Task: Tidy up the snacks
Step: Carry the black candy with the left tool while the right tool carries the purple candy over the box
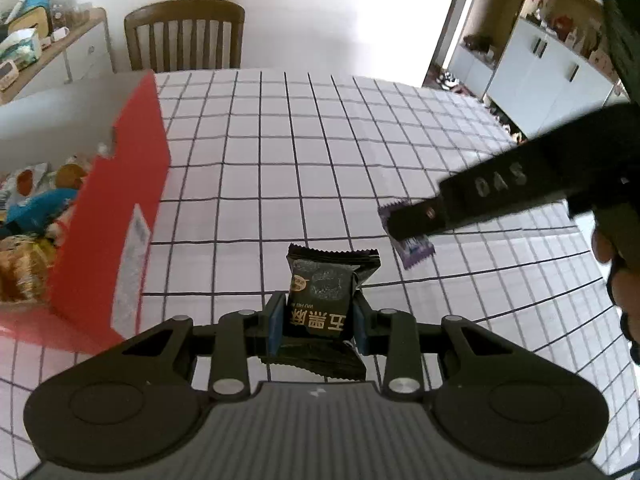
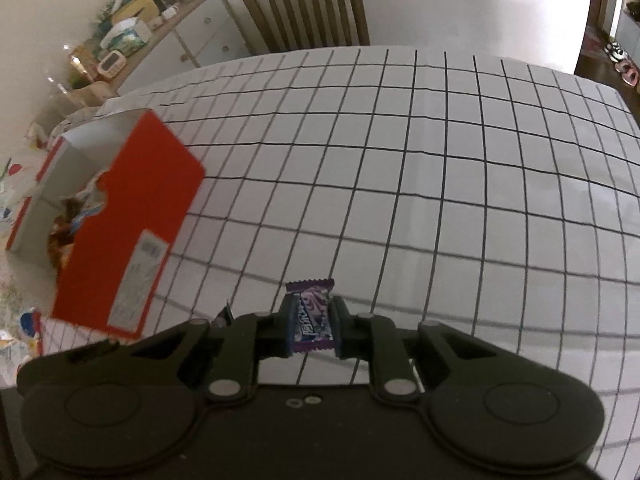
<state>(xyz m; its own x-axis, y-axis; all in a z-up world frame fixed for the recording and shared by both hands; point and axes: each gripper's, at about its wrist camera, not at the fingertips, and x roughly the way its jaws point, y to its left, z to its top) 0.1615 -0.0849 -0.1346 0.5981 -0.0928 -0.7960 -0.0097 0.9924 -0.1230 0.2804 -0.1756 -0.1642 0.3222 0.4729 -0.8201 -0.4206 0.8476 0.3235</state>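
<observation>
Left gripper (image 1: 318, 318): black two-finger tool with blue pads, jaws drawn in and pinching a black foil snack packet with gold lettering (image 1: 322, 304) across its middle. The packet's crimped ends stick out beyond and behind the pads, and it is carried clear above the white tablecloth with a dark grid pattern (image 1: 304, 152).

Right gripper (image 2: 313, 330): same type, jaws nearly together and clamped on a small purple and white candy wrapper (image 2: 311, 322), gripped at its sides with one serrated end projecting forward. In the left wrist view the same purple wrapper (image 1: 416, 250) hangs from the fingertips of the right tool, above the cloth and to the right of the black packet. A person's hand (image 1: 618, 276) holds that tool at the frame's right edge.

An open red cardboard box with a white interior (image 2: 132, 216) sits on the cloth to the left of both grippers, apart from them, with assorted wrapped snacks (image 1: 36, 200) inside. A brown wooden chair (image 1: 184, 36) stands at the table's far side.
</observation>
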